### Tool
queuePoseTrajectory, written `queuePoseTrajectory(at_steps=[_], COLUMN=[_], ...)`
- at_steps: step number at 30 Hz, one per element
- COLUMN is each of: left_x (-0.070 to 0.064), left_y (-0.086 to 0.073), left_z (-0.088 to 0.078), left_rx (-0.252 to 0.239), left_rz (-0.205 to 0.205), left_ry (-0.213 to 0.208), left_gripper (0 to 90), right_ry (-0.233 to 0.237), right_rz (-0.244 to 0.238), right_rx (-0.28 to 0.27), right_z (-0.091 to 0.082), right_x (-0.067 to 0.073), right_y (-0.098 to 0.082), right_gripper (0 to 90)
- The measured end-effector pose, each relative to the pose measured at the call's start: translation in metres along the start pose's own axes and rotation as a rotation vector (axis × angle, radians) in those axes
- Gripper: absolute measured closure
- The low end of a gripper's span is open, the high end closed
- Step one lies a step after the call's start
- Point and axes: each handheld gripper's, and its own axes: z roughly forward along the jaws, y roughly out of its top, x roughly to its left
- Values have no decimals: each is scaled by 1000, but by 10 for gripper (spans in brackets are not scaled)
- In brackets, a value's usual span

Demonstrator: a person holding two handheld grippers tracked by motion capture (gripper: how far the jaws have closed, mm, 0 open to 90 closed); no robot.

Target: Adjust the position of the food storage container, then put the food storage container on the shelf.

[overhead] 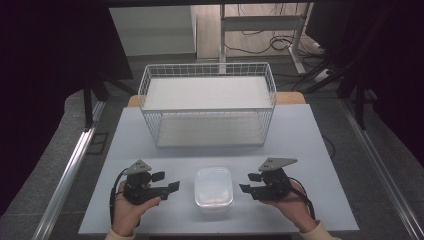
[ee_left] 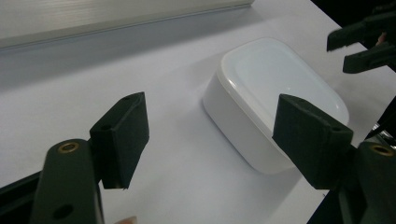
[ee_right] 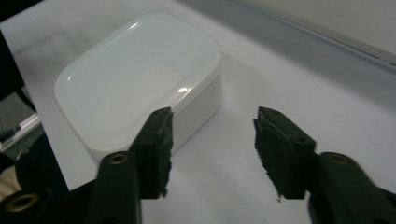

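White tabletop (overhead: 300, 135) carried a wire basket (overhead: 207, 102) at the far side. Lidded white container (overhead: 214, 187) sat near the front edge, between both grippers. Left gripper (overhead: 167, 182), left of it, had its jaws wide, nothing between them. Right gripper (overhead: 248, 182), to the right, had its jaws parted and empty, not touching the container.

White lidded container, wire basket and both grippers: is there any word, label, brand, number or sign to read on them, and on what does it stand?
None can be read.
White lidded container: lid and walls plain, no print or embossing visible.
Wire basket: bare wire and white shelves, no tag.
Left gripper and right gripper: black jaws and grey plates, no marking legible.
Table: no marking.
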Motion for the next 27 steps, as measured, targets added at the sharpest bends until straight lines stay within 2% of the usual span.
queuePoseTrajectory(at_steps=[3, 8, 11, 14, 18, 20, 27], left_x=[-1, -1, -1, -3, -2, -3, -7], left_y=[0, 3, 4, 5, 9, 11, 15], left_z=[0, 3, 7, 10, 14, 18, 32], left_rx=[-1, -4, -4, -7, -16, -5, 31], left_rz=[0, -1, -18, -47, -122, -150, -201], left_ry=[-3, -11, -43, -73, -137, -158, -216], left_gripper=[263, 261, 260, 259, 254, 254, 302], right_ry=[-6, -9, -3, 14, 48, 62, 84], right_rz=[41, 79, 119, 177, 237, 249, 293], right_rx=[-24, -40, -46, -42, -54, -55, -73], right_z=[-2, -3, -2, -2, 0, 0, 9], right_x=[-3, -7, -9, -10, -9, -8, -8], right_y=[0, -1, -3, -4, -3, 1, 14], right_gripper=[397, 348, 324, 310, 311, 312, 341])
